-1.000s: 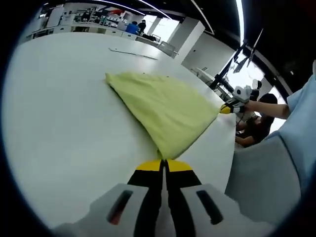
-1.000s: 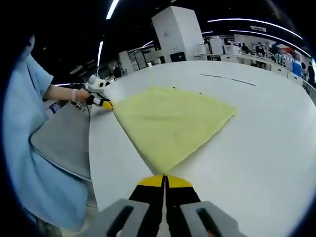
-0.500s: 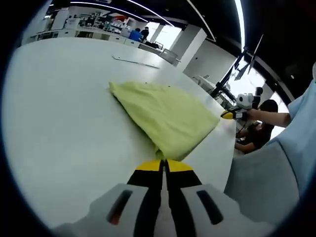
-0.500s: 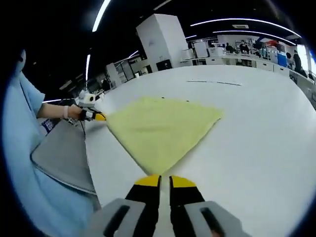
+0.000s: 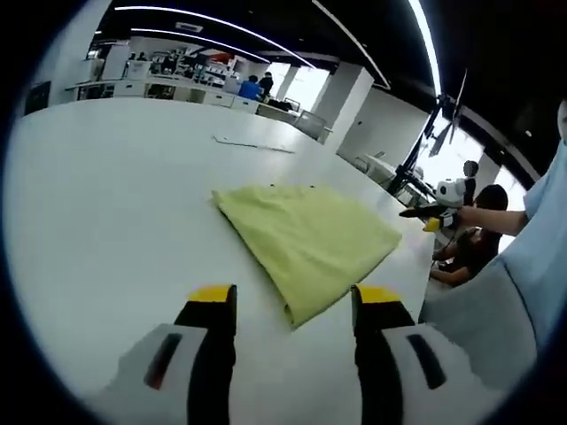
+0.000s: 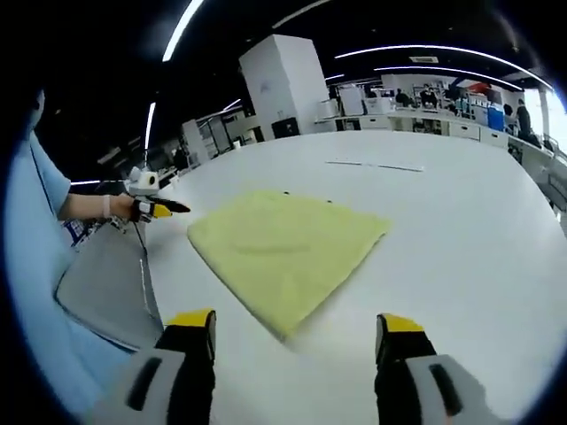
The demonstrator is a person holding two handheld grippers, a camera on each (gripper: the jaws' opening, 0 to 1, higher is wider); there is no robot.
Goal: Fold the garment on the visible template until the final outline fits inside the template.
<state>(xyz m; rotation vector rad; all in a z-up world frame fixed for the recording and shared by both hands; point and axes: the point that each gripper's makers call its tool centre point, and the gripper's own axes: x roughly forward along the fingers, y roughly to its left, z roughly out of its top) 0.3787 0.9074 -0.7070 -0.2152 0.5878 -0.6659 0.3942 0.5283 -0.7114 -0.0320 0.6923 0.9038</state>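
Observation:
A yellow-green garment lies folded flat on the white table, also seen as the garment in the right gripper view. My left gripper is open, its yellow-tipped jaws standing apart just short of the cloth's near corner, holding nothing. My right gripper is open too, lifted back from the nearest corner. The right gripper appears at the far right of the left gripper view, beside the cloth's edge. The left gripper appears at the left of the right gripper view. A thin dark template line runs across the table beyond the garment.
The table's edge runs close to the person in a light blue top with a grey apron. Desks and people stand far off in the background. A white pillar rises behind the table.
Both grippers have let go of the garment's corners and opened wide, pulling back and up. The cloth now lies flat and loose on the table.

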